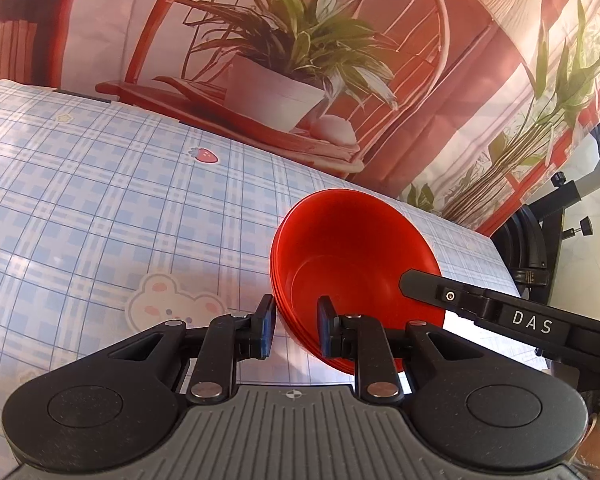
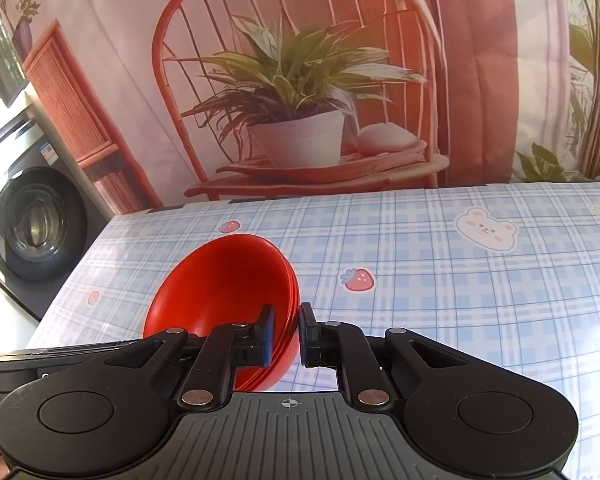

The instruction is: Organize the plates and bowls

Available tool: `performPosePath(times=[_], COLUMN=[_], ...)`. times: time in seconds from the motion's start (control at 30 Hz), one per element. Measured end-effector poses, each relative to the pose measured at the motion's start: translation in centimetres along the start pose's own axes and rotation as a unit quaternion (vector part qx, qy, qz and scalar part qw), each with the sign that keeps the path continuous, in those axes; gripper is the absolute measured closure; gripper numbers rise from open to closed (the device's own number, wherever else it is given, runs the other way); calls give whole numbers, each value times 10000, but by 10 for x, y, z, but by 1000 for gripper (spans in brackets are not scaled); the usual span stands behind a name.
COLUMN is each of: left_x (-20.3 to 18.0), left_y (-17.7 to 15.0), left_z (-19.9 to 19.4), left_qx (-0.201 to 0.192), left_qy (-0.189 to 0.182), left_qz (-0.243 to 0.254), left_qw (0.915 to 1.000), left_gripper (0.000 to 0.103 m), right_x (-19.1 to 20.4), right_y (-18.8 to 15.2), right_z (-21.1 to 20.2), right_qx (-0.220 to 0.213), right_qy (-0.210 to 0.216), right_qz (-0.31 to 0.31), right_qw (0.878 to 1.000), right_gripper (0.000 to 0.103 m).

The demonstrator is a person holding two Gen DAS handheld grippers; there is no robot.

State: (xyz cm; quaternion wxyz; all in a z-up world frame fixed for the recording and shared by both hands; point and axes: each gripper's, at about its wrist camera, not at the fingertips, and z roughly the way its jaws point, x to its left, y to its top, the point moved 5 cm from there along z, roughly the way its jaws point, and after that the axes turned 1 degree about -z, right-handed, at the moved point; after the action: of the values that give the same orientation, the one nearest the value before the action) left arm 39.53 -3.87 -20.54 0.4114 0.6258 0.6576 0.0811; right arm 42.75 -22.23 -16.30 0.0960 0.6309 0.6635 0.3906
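Both claws grip the same stack of red bowls (image 1: 352, 264), one on each side of it. Left claw (image 1: 296, 332): its two blue pads straddle the near left part of the rim, one outside the wall and one inside, drawn in narrow on the stack. Right claw (image 2: 286, 336): its pads are pinched nearly together on the opposite side of the rim, one inside the top bowl and one outside.

Along the edge of the stack several rims show, nested tightly one in another. The stack is tilted, with its open side turned up and toward the far side, and its lower part seems to hang just above the bench (image 1: 100, 208); whether it touches the surface I cannot tell. In the left wrist view the black arm of the right claw, marked with white letters, reaches in from the right to the rim.

A cloth (image 2: 460, 280) with pale blue checks, printed with strawberries and little bear faces, covers the bench. Beyond its far edge hangs a backdrop (image 2: 300, 100) printed with a potted plant on a red chair. Far to the left, in the right wrist view, stands a washing machine (image 2: 32, 224) with a round door.
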Motion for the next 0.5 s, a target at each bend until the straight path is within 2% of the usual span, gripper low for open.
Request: performPosePath(times=[0.2, 0.33, 0.5], left_x=[-13, -17, -32], left_y=[-13, -26, -45], left_z=[-29, -50, -70], left_qx=[-101, -139, -249], left_qy=[51, -163, -240], left_qz=[88, -124, 15], left_qw=[9999, 9997, 9994], left_gripper=[80, 80, 81], right_x=[7, 6, 8], right_y=[-20, -35, -56], right_z=[-35, -60, -89], right_qx=[-387, -612, -806], right_qy=[-13, 7, -38], right_qz=[331, 624, 650], right_qw=[9987, 9962, 9946], right_gripper=[92, 91, 91])
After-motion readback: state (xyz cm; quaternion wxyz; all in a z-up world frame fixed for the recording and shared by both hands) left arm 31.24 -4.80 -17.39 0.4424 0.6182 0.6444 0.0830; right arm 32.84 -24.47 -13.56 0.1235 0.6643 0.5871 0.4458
